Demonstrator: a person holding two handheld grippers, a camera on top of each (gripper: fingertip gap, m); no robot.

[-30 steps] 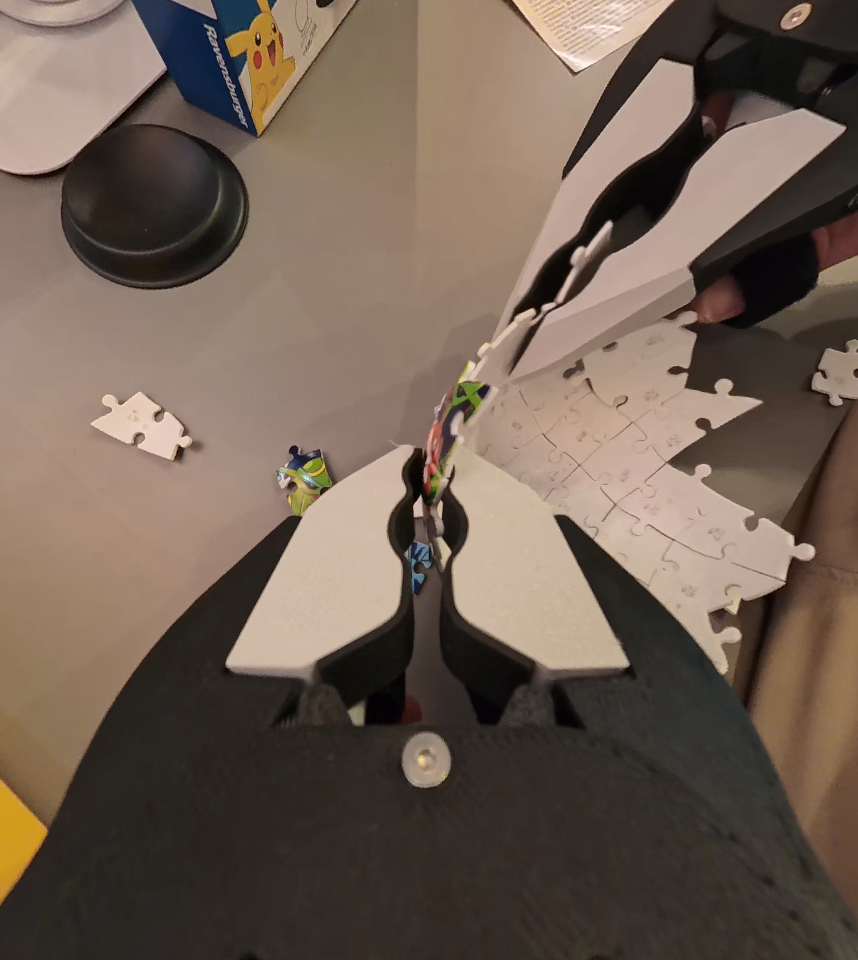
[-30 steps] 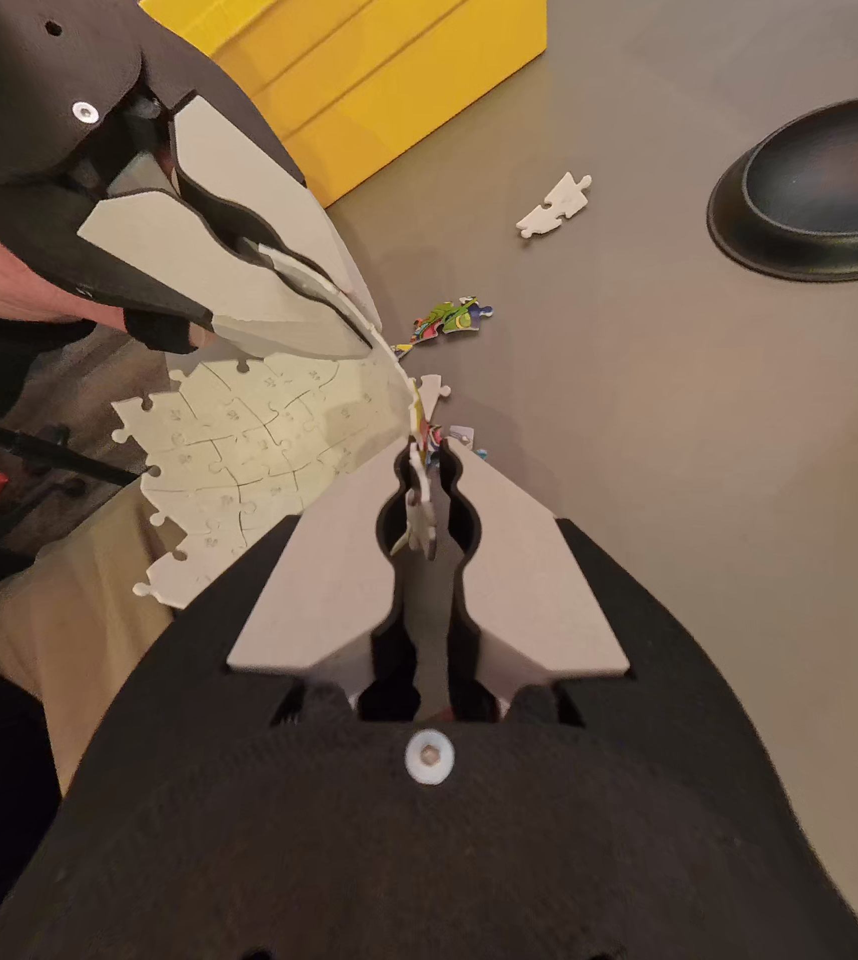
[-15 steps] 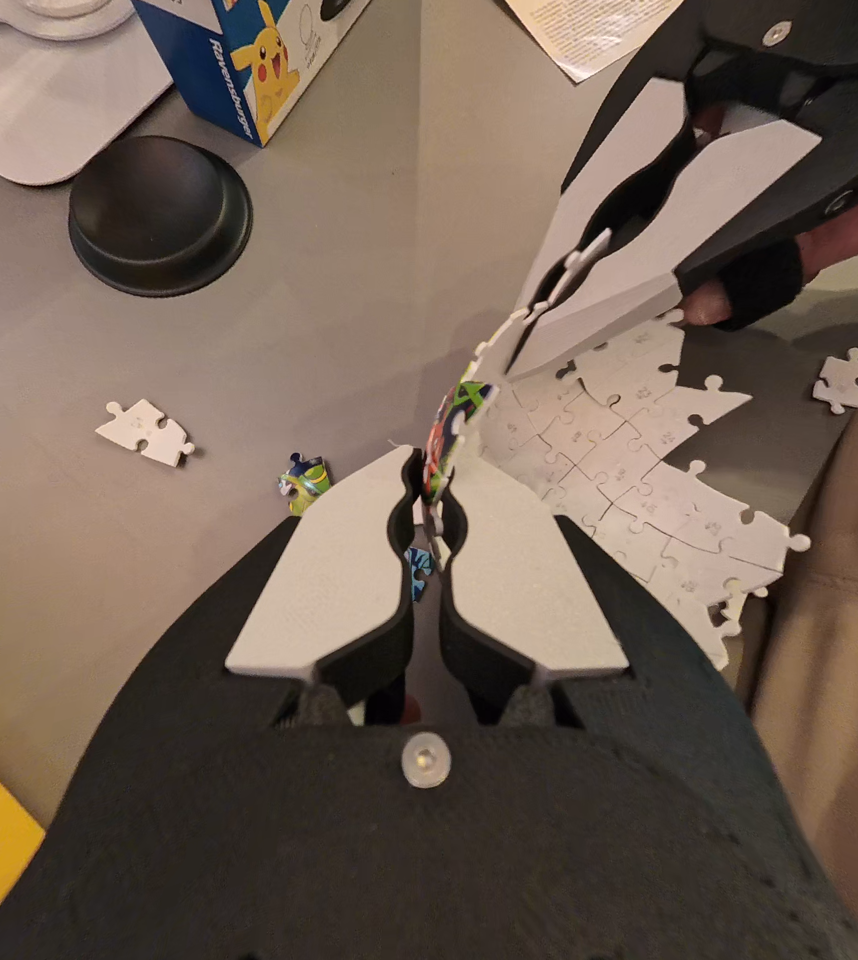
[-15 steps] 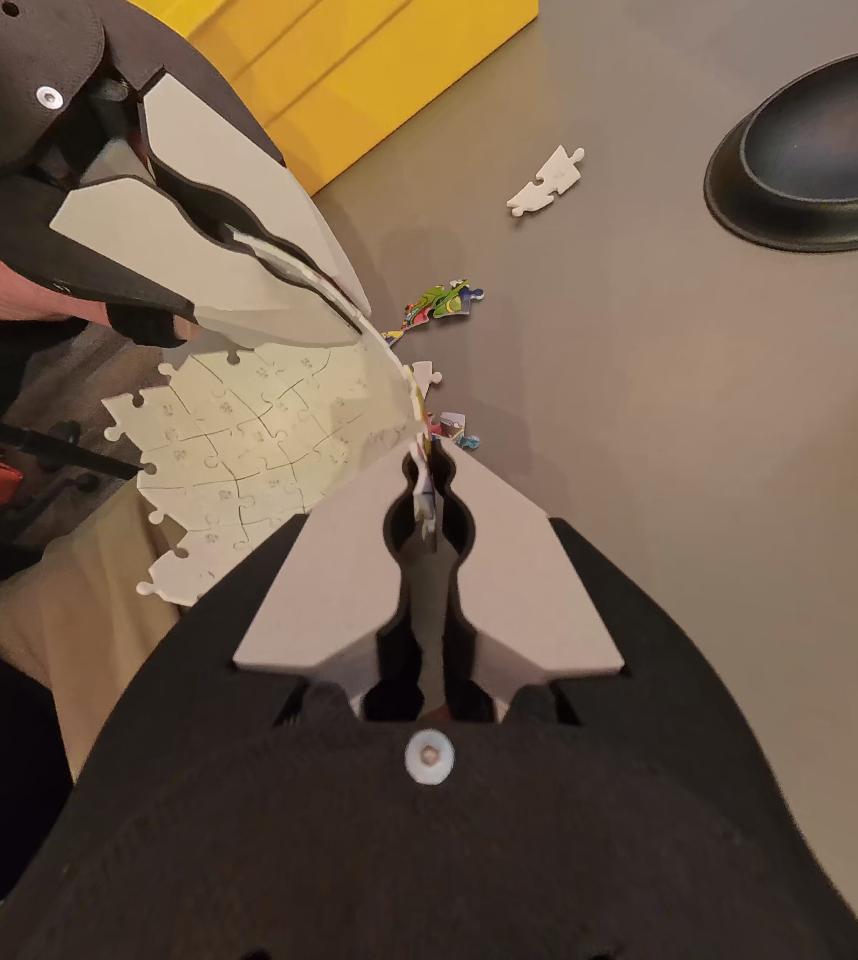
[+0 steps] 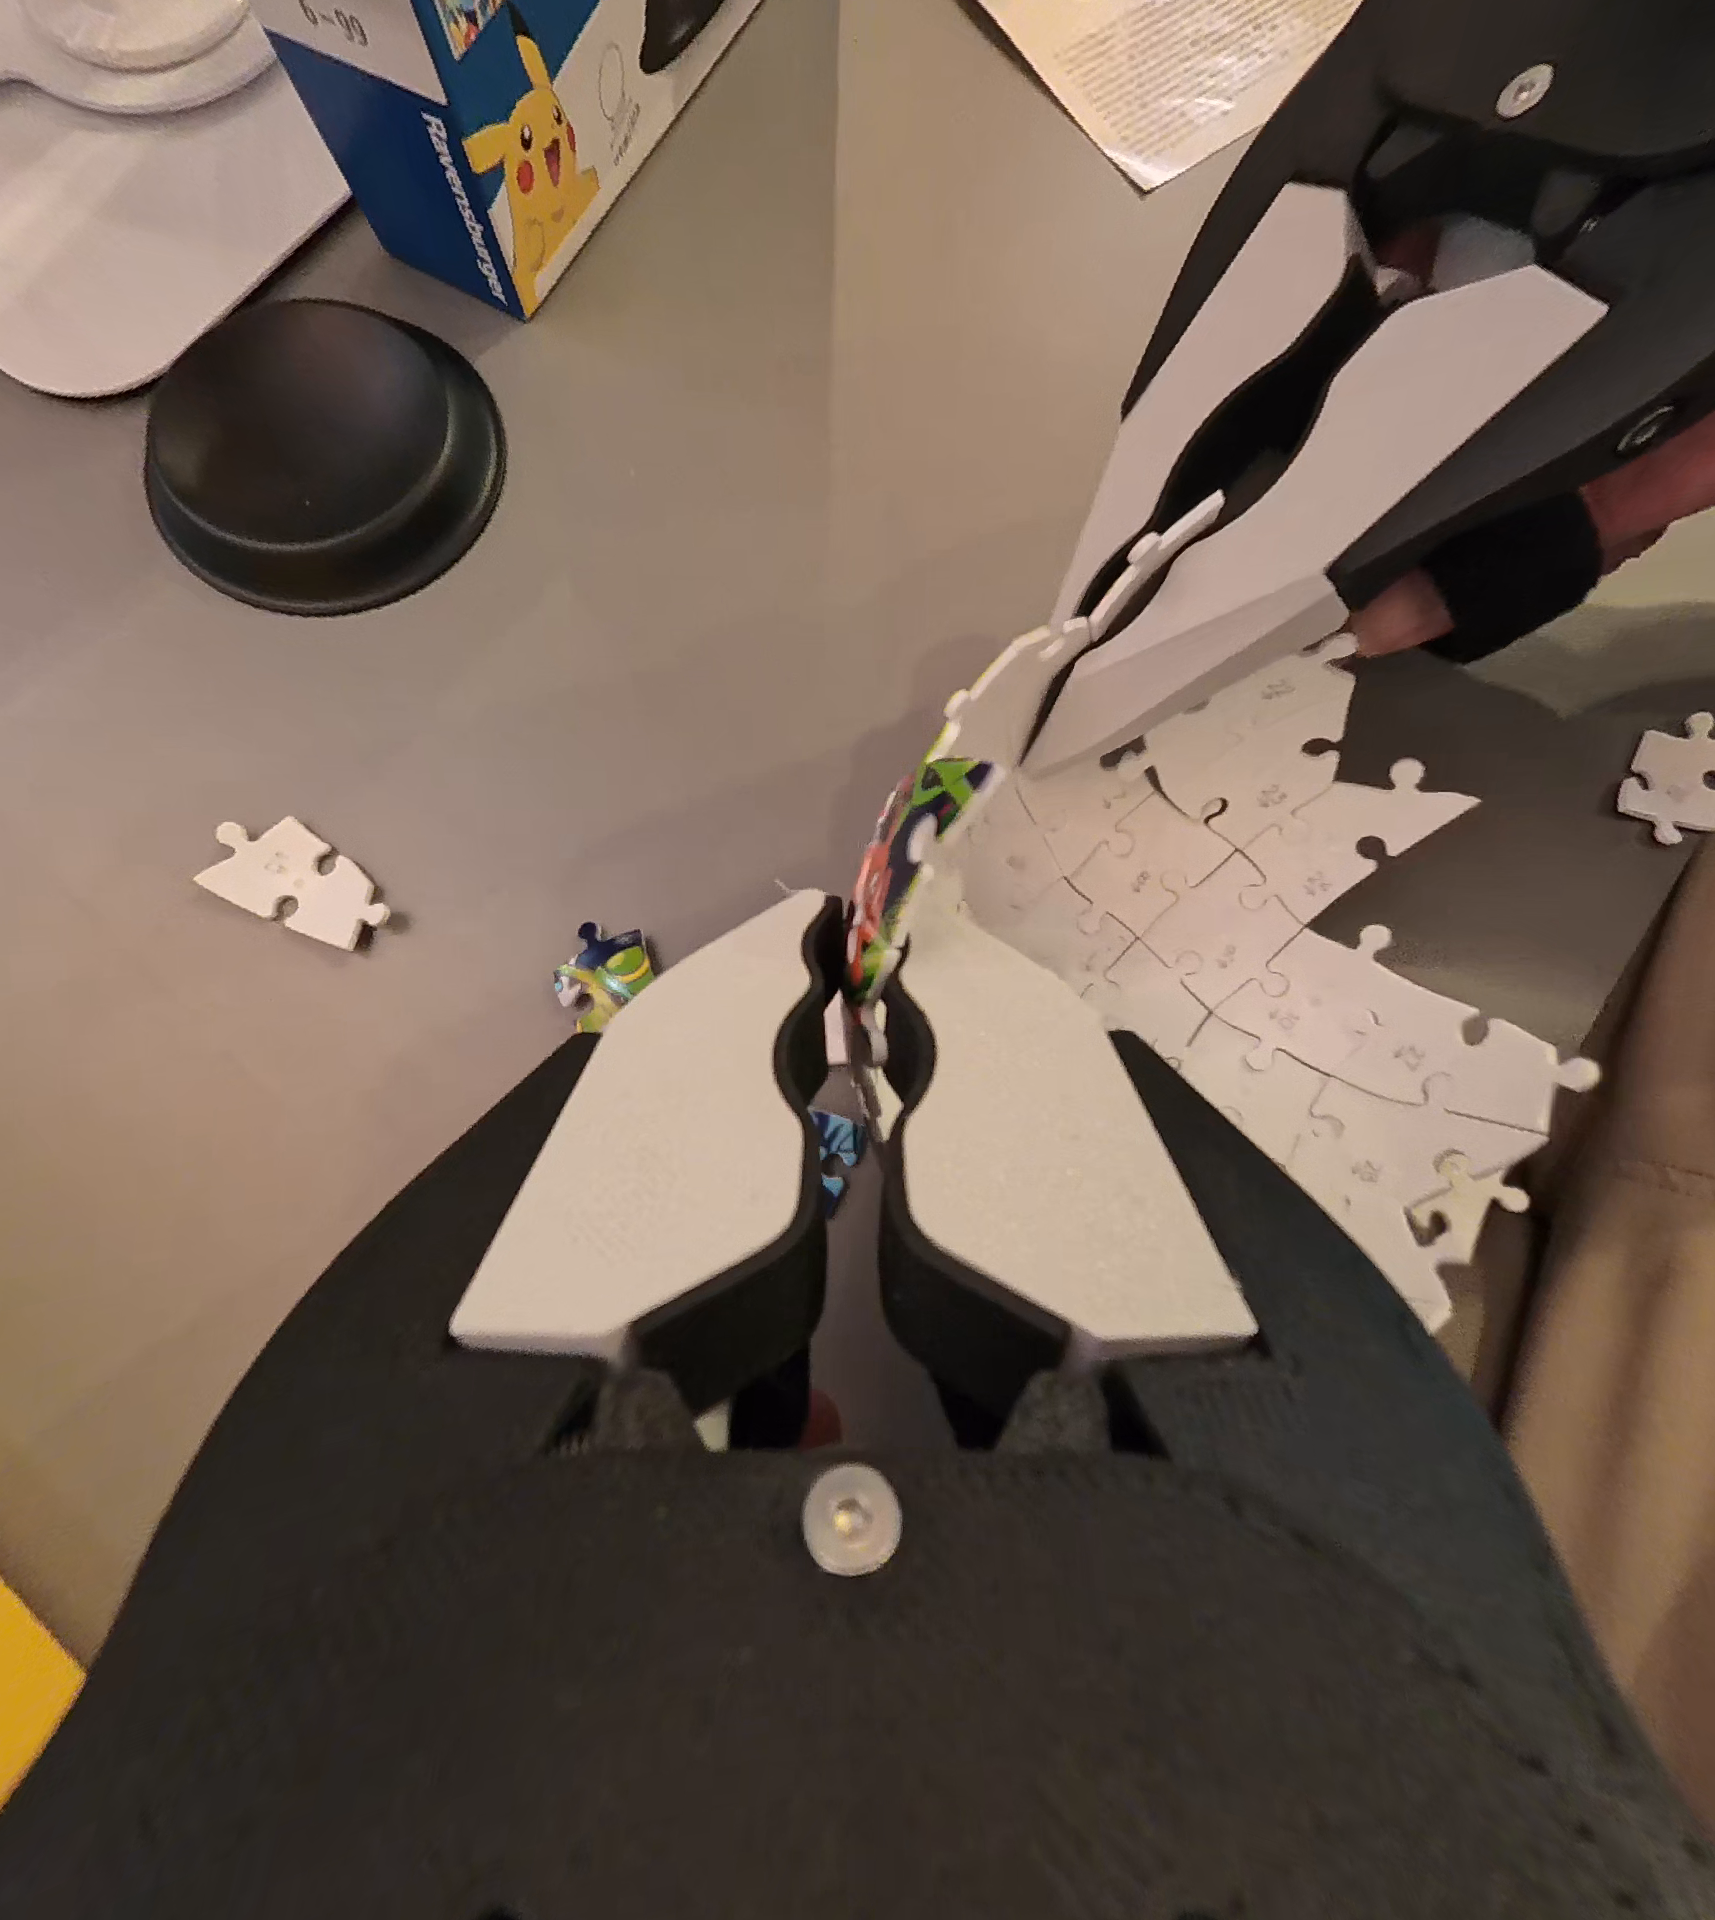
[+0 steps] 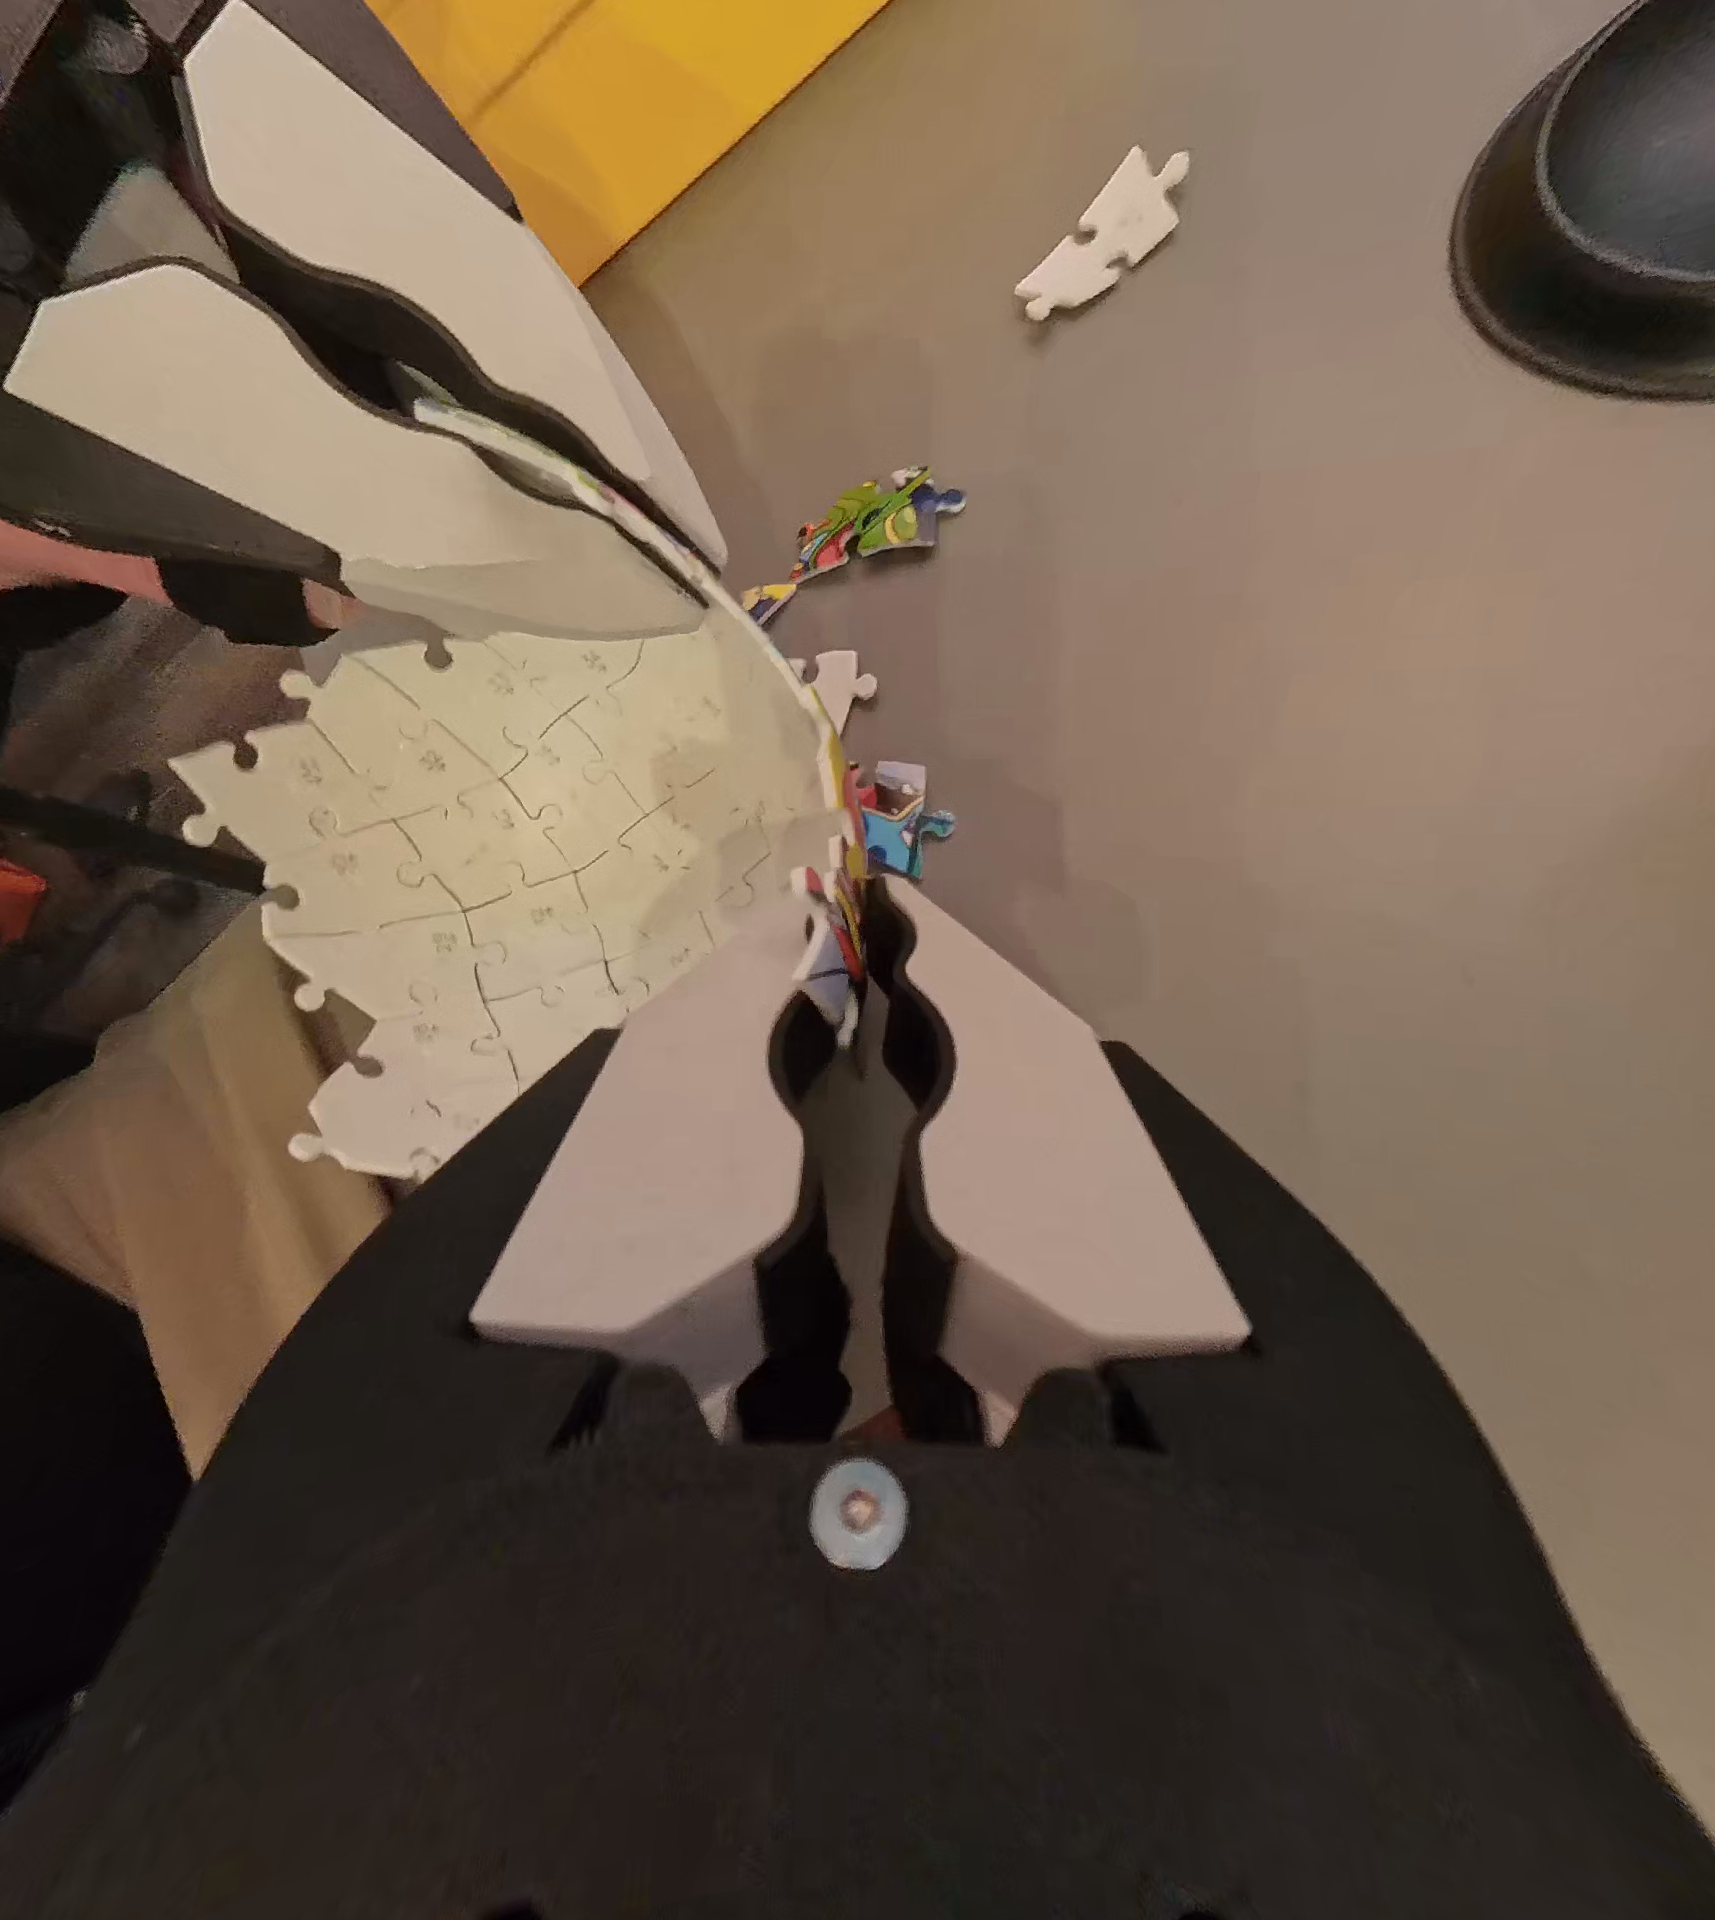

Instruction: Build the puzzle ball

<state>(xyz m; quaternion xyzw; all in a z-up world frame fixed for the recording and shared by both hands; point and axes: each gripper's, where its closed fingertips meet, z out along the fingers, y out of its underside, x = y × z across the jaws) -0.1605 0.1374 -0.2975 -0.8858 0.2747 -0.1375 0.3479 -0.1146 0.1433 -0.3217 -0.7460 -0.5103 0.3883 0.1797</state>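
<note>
We hold the half-built puzzle ball shell point(image 5: 1237, 935) in the air over the near edge of the grey bench point(image 5: 687, 644), a curved sheet of interlocked pieces, white on its hollow side and printed in bright colours on the outer. The left gripper point(image 5: 858, 940) has its jaws nearly closed, pinching the shell's rim; the right gripper point(image 6: 858, 935) likewise has its jaws drawn in on the rim farther round, where a white piece point(image 5: 1014, 686) sticks out at the edge. We judge the shell light and fairly stiff piece by piece, yet fragile as a whole, since only the tabs hold it: twisting or squeezing across a seam could pop pieces loose, so the rim, with two grips set apart, looks the sound place to hold. Beyond the shell lie a loose white pair of pieces point(image 5: 297, 883), a colourful piece point(image 5: 609, 971), a black domed stand point(image 5: 323, 457) and a blue puzzle box point(image 5: 510, 135) with a yellow cartoon figure; another white piece point(image 5: 1679, 779) lies to the shell's right. The box carries a brand mark and print, a printed leaflet point(image 5: 1154, 73) lies far beyond the shell, and the pieces' backs bear small marks; we leave all that writing unread.
</note>
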